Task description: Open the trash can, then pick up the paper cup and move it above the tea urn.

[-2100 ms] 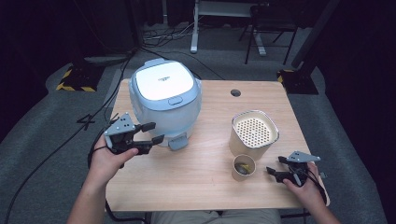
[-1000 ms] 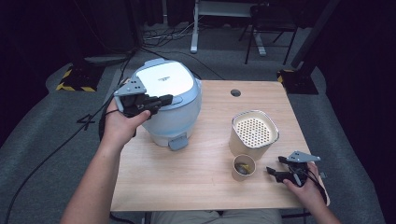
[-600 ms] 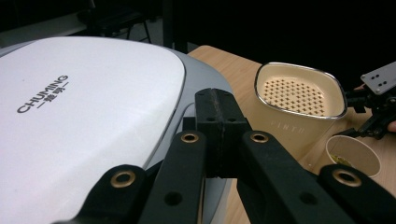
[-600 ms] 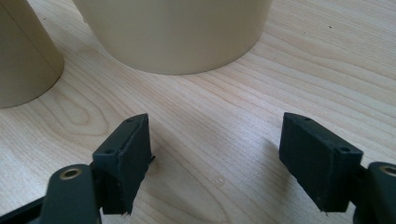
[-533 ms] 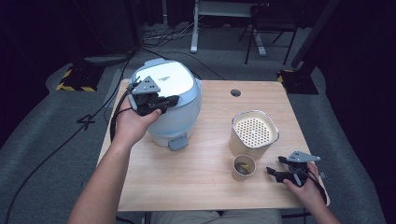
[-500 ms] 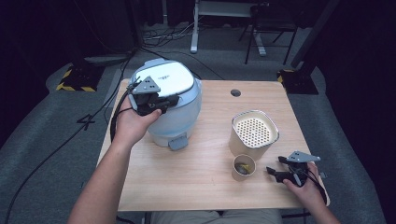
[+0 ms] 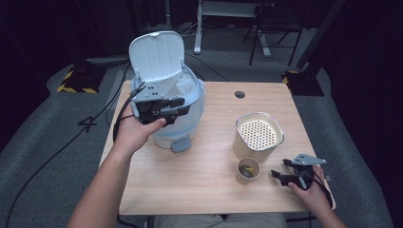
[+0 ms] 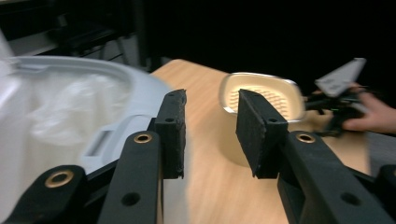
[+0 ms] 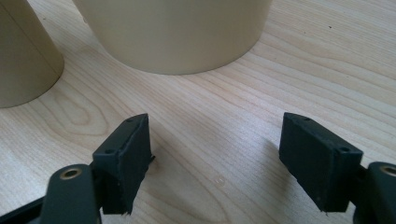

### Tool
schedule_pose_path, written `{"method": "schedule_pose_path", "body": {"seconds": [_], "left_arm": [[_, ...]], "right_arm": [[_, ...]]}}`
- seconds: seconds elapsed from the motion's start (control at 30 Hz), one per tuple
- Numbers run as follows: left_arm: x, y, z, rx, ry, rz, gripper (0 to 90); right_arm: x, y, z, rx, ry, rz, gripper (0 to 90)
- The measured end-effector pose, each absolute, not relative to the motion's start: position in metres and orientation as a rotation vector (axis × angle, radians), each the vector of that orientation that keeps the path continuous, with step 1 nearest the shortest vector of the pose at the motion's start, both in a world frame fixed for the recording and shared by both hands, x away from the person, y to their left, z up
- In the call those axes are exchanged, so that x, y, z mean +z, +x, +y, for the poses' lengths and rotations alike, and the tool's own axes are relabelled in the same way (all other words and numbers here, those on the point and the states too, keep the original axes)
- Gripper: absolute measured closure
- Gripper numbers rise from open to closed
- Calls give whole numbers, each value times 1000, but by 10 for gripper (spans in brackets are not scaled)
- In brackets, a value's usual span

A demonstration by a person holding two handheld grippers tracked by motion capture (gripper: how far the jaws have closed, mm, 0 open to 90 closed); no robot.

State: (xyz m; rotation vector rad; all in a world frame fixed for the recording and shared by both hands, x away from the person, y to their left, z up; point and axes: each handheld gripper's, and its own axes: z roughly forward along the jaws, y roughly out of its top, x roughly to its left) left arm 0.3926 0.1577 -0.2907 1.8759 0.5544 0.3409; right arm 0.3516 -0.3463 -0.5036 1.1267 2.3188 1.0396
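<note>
Nearest, at the front edge of the wooden surface (image 7: 190, 190), the right gripper (image 7: 285, 172) rests low by the right corner in the person's right hand (image 7: 309, 190), its jaws spread wide with nothing between them; its own view shows bare wood grain in the gap. Just left of it stands one small paper cup (image 7: 248, 170) with something dark and yellowish inside, too small to tell. Right behind the cup, close beside it, stands one tall cream container (image 7: 258, 137) with a metal rim and a perforated insert. Across the surface, on its left half, sits one pale blue cooker (image 7: 183, 123) with its white lid (image 7: 158, 56) standing upright, swung back; the bowl looks whitish inside in the left gripper view, blurred. The left gripper (image 7: 178, 108) is held by the left hand (image 7: 135, 133) against the cooker's front rim, jaws parted a little and holding nothing, pointing across toward the container. So: two grippers, one cup, one container, one cooker. A round hole (image 7: 240, 94) pierces the surface near its far edge. Beyond lies grey floor (image 7: 43, 142) with black cables (image 7: 62, 147), yellow-black striped blocks (image 7: 71, 80) at both far corners, table legs, and a dark room behind.
</note>
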Motion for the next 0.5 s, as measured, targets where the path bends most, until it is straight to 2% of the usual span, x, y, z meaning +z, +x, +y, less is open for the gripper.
{"method": "schedule_pose_path", "body": {"seconds": [0.2, 0.5], "left_arm": [[-297, 367, 157, 293, 1908, 472, 575], [-326, 346, 166, 265, 1918, 492, 521]], "right_arm": [[-504, 352, -346, 1039, 1127, 2319, 253], [-503, 352, -346, 1038, 1127, 2319, 254]]}}
